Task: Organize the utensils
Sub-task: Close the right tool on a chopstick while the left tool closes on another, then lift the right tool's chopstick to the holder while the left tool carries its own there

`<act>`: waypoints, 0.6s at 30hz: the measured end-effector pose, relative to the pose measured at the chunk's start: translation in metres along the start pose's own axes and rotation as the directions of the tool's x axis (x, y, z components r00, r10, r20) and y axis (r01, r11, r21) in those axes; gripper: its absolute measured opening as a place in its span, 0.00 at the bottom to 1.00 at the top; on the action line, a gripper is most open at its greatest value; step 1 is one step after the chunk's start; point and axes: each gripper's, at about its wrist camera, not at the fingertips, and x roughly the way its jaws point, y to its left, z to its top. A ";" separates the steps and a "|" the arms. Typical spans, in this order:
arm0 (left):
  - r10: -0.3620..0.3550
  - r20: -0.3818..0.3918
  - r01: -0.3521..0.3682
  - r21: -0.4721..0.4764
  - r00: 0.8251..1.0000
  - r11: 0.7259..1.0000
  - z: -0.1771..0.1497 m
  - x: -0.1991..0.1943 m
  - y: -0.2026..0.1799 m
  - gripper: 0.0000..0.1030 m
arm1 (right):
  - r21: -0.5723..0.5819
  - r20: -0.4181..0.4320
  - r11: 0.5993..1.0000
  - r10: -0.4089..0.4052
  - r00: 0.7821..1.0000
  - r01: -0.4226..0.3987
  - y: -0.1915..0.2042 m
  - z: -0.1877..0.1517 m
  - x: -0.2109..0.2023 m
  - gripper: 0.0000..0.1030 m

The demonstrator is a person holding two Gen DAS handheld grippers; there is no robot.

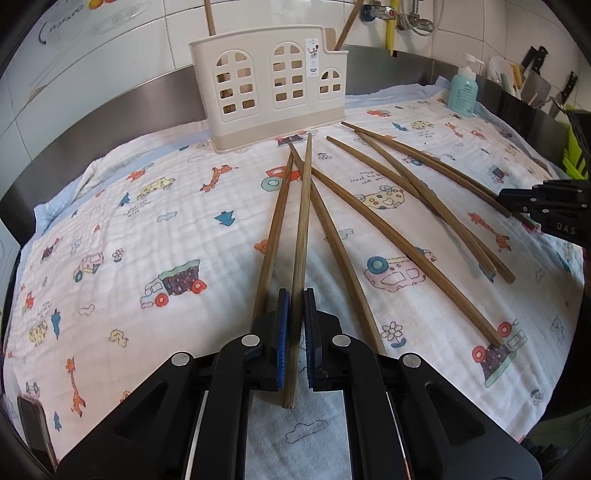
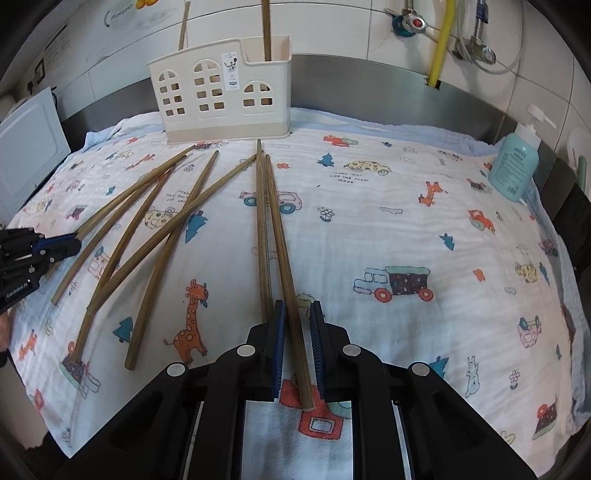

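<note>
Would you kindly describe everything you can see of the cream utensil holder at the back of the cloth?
The utensil holder looks like cream plastic, shaped like a little house with arched, gridded window cut-outs and a darker beige base band. A white label is stuck on its front. It stands upright on the printed cloth near the steel back rim. Its right section is lower than the rest. Two wooden chopsticks already stand inside it. Neither gripper touches it.

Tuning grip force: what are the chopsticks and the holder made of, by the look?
Chopsticks: wood or bamboo, going by brown lengthwise grain; matt, apparently unlacquered. Utensil holder: looks like moulded plastic, cream, smooth with slight sheen, window-shaped cutouts and a sticker label.
</note>
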 end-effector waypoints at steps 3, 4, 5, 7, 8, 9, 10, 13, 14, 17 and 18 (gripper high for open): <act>-0.007 -0.005 0.007 -0.008 1.000 1.000 0.001 0.000 0.001 0.06 | -0.023 0.009 1.000 -0.018 1.000 0.018 0.003 -0.001 0.000 0.11; -0.008 -0.007 0.008 -0.015 1.000 1.000 0.002 0.000 0.002 0.06 | -0.027 0.010 0.999 -0.020 1.000 0.021 0.004 -0.001 0.000 0.08; -0.009 -0.006 0.009 -0.018 1.000 1.000 0.002 0.000 0.002 0.06 | -0.029 0.010 0.999 -0.023 1.000 0.023 0.005 -0.001 -0.001 0.08; -0.010 -0.005 0.010 -0.022 1.000 1.000 0.002 0.000 0.002 0.06 | -0.029 0.010 0.999 -0.024 1.000 0.025 0.005 0.000 -0.001 0.08; -0.012 -0.004 0.012 -0.023 1.000 1.000 0.002 0.000 0.003 0.06 | -0.027 0.010 0.999 -0.024 1.000 0.024 0.004 0.000 -0.001 0.07; -0.019 -0.005 0.019 -0.032 1.000 0.999 0.002 -0.001 0.004 0.05 | -0.026 0.011 0.999 -0.023 1.000 0.023 0.004 0.000 -0.001 0.07; -0.029 -0.006 0.029 -0.043 1.000 0.999 0.002 -0.001 0.006 0.05 | -0.023 0.014 0.999 -0.023 1.000 0.024 0.004 0.000 -0.004 0.07; -0.067 -0.005 0.067 -0.078 0.998 0.995 0.002 -0.003 0.012 0.05 | -0.007 0.037 1.000 -0.005 0.999 0.006 0.003 0.003 -0.014 0.07; -0.082 -0.005 0.081 -0.093 0.997 0.992 0.002 -0.004 0.014 0.05 | -0.003 0.047 1.000 -0.003 0.999 0.003 0.003 0.005 -0.019 0.07; -0.099 0.005 0.099 -0.121 0.995 0.988 0.004 -0.009 0.020 0.05 | -0.002 0.085 1.000 0.000 0.996 0.000 0.003 0.010 -0.034 0.07; -0.110 0.012 0.111 -0.133 0.994 0.985 0.005 -0.012 0.022 0.05 | 0.003 0.101 1.000 0.012 0.995 -0.012 0.003 0.014 -0.041 0.06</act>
